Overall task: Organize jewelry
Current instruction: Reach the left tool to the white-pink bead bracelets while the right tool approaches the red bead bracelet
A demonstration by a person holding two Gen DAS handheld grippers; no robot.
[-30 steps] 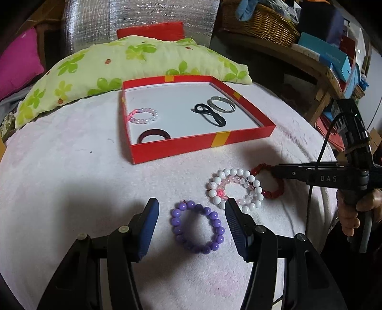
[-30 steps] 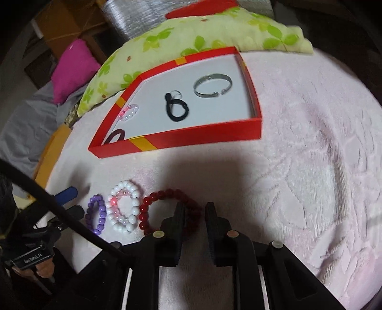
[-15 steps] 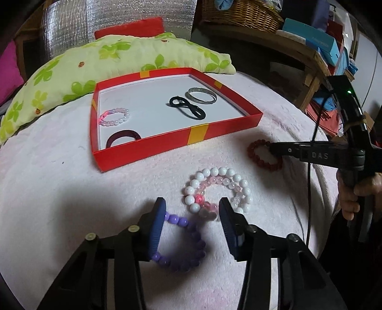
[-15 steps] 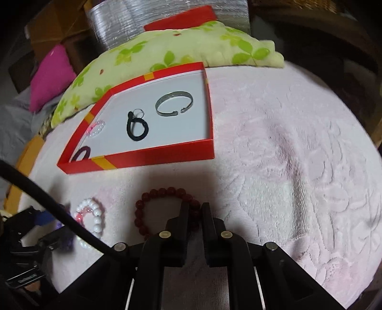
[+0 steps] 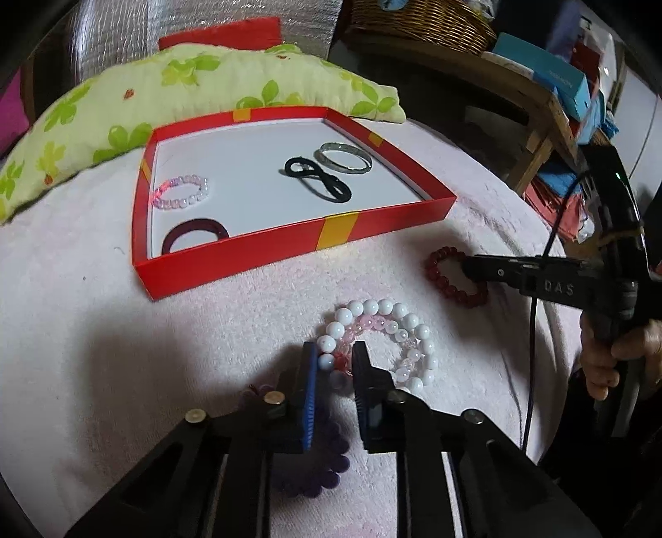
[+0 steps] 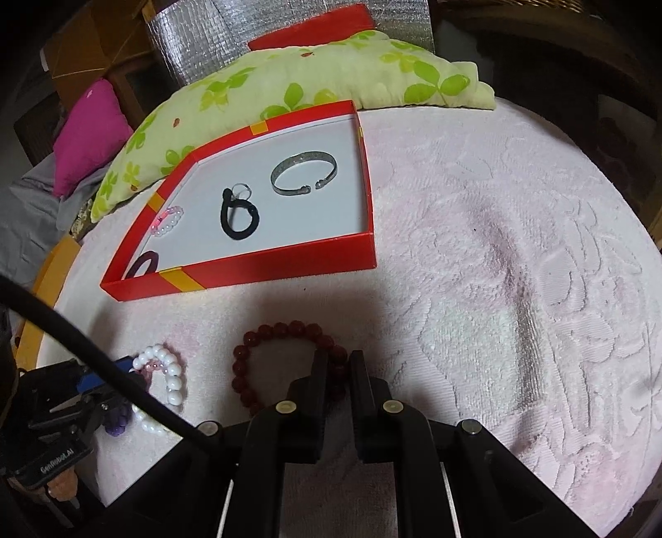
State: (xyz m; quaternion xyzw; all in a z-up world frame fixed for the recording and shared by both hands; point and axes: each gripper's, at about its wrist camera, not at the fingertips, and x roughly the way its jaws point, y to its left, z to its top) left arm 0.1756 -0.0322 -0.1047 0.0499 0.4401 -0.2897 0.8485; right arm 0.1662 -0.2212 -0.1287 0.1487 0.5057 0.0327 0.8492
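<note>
A red tray on the pink towel holds a pale pink bead bracelet, a dark maroon band, a black hair tie and a silver bangle. My left gripper is shut on the near side of the white and pink bead bracelet. A purple bead bracelet lies under its fingers. My right gripper is shut on the dark red bead bracelet.
A green flowered pillow lies behind the tray. A wooden shelf with a basket and boxes stands at the back right. A magenta cushion lies at the left. The towel spreads to the right.
My left gripper moved forward past the purple bracelet and closed on the white and pink bracelet. My right gripper stayed shut on the red bracelet and drew it away to the right.
</note>
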